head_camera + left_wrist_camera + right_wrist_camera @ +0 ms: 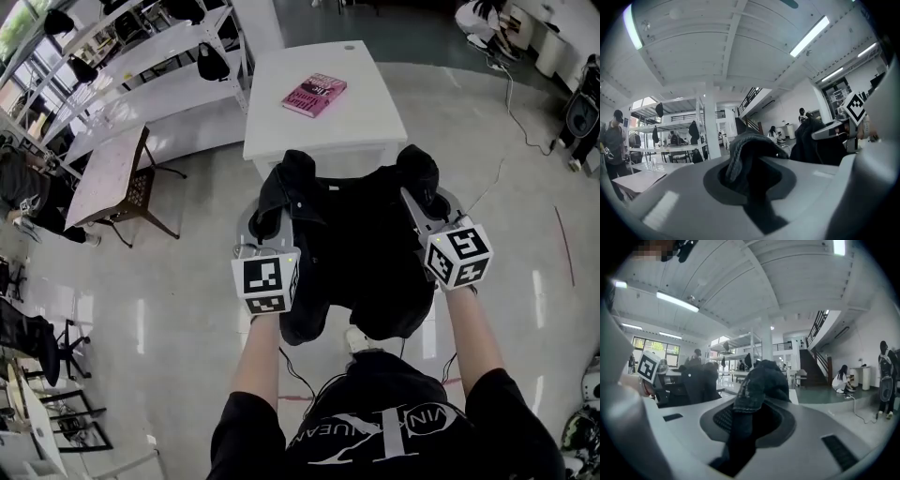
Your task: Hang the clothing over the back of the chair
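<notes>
Black garment (361,253): soft, limp, likely middling weight; hangs near side of white table (319,122). Left gripper (270,217) and right gripper (424,202) each pinch top corner fold. Best hold: there.

A glossy, pale grey floor (159,319) runs through the room. A white rectangular table (375,112) stands on it, and a pink book (314,94) lies flat and slightly askew on the tabletop. Well to the left stands a small table (108,178) with a pale speckled top and dark legs. Behind that, long white shelves (150,56) hold a few dark rounded items (213,64). At the right, a thin red line (564,246) marks the floor.
</notes>
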Motion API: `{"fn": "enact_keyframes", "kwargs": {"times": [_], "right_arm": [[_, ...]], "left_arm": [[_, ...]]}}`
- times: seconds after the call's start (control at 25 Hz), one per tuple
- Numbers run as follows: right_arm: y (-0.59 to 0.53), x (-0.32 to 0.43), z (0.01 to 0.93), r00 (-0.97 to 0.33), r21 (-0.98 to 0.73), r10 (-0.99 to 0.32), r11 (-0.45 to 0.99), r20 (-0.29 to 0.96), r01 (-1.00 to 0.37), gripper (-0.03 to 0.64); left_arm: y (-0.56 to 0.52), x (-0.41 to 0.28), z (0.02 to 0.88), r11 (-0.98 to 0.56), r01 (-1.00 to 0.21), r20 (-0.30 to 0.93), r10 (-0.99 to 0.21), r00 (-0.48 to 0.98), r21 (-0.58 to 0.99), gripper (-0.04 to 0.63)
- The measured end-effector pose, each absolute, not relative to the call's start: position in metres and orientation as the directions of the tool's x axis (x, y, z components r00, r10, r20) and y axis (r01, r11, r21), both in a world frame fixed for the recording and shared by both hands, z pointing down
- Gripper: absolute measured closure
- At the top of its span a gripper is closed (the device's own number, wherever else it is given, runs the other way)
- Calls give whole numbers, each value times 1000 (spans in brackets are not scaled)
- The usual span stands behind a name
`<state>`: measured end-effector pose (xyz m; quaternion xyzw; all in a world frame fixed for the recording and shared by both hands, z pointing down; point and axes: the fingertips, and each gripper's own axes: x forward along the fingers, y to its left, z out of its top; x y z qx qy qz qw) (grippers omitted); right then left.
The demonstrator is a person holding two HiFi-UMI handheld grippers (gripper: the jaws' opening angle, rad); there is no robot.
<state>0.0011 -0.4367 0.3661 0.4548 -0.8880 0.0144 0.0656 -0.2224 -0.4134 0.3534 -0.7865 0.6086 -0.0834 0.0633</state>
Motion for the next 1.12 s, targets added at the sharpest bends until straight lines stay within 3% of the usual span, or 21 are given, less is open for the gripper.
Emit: {"fn": "enact_keyframes", "kwargs": {"times": [0.48,0.68,0.88,1.12], "right_arm": [[-455,-12,474,-551,91,-715,642,430,-762,520],[-455,-17,498,-522,134,-675,669,521,-731,517],[-448,-21,515,-448,285,-639,721,625,-631,487],[-443,-20,539,-401,280,-578,755,711,-593,449]], "left_arm": [[-433,-206,442,-312,-915,290,-928,236,-254,528],[-434,-204,455,-327,-912,326,-915,239,-249,511],[-432,-203,463,-330,-915,357,-904,236,-232,481],[-434,-202,477,-353,-913,413,-877,247,-203,456]]}}
